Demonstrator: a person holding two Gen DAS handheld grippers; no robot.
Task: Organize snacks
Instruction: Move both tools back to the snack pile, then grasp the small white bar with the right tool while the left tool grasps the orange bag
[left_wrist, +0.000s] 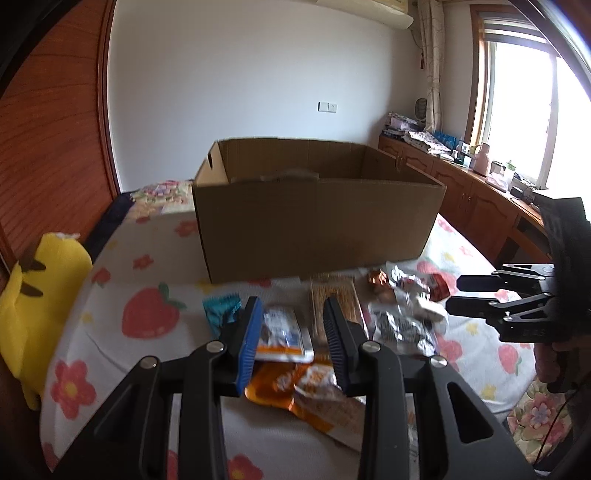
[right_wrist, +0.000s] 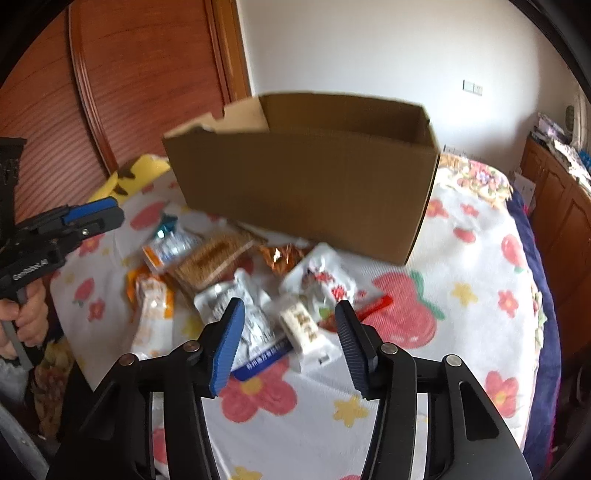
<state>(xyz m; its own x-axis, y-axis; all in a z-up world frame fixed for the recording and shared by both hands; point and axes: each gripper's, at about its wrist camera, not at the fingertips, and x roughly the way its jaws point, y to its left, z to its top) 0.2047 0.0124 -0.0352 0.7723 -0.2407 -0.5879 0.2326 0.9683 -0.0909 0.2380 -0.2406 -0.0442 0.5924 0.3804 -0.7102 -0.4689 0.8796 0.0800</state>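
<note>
An open cardboard box (left_wrist: 314, 218) stands on a flower-print bedspread, also in the right wrist view (right_wrist: 306, 188). Several snack packets lie in front of it: a white-blue-orange packet (left_wrist: 282, 332), a cracker pack (left_wrist: 334, 306), an orange packet (left_wrist: 295, 387), a teal packet (left_wrist: 221, 308), silver bags (left_wrist: 404, 326). My left gripper (left_wrist: 293, 325) is open above the white-blue-orange packet. My right gripper (right_wrist: 290, 328) is open above a white snack bar (right_wrist: 301, 328) and a silver bag (right_wrist: 243, 314). Each gripper shows in the other's view: right gripper (left_wrist: 456, 295), left gripper (right_wrist: 110, 212).
A yellow plush toy (left_wrist: 40, 291) lies at the bed's left edge. A wooden wardrobe (right_wrist: 129, 81) stands behind it. Wooden cabinets (left_wrist: 461, 184) with clutter line the window wall on the right. The bedspread (right_wrist: 461, 295) reaches right of the snacks.
</note>
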